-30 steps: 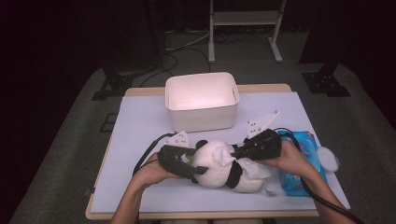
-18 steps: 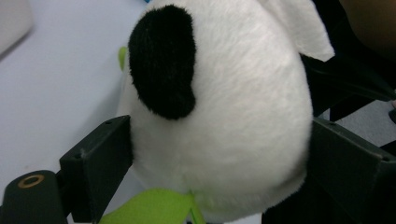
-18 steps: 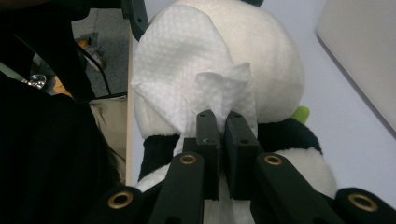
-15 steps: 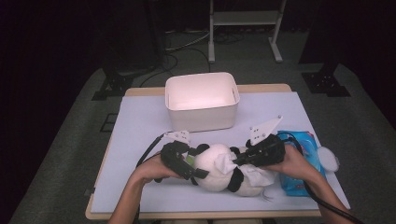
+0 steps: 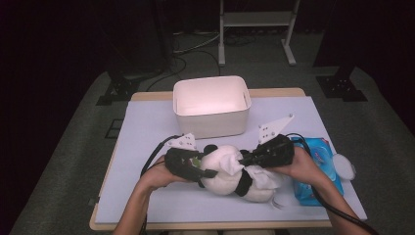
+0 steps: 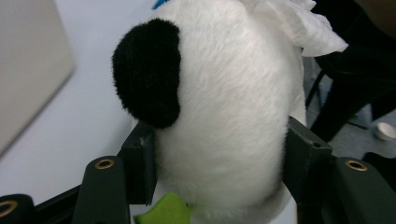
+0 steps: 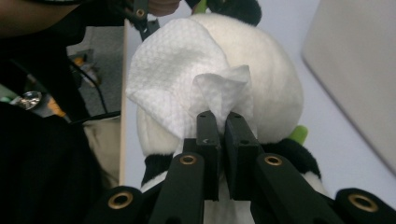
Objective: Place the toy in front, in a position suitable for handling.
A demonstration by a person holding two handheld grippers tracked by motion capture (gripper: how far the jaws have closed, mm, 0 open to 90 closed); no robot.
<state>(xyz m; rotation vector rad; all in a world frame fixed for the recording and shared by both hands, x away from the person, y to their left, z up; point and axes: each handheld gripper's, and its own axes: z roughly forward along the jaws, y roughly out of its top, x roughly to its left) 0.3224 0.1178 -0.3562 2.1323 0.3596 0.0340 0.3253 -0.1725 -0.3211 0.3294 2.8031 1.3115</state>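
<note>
A black-and-white panda plush (image 5: 230,177) lies on its side at the front middle of the table. My left gripper (image 5: 205,172) has just been closing its jaws on the panda's head (image 6: 224,116). Both pads (image 6: 140,163) press into the white fur just below a black ear (image 6: 149,74). My right gripper (image 5: 243,160) is shut on a bunched white wipe (image 7: 173,79). The wipe rests on top of the head (image 7: 275,74) and also shows as a wipe corner (image 6: 299,23) at the top of the left gripper view.
A white open bin (image 5: 210,125) stands behind the panda at the table's middle. A blue pack of wipes (image 5: 320,171) lies under the right hand, with a white round lid (image 5: 344,166) beside it. A pale mat (image 5: 142,132) covers the table.
The left gripper's jaws have closed in around the panda's head. The right gripper has stayed shut on the wipe against the head and has hardly moved.
</note>
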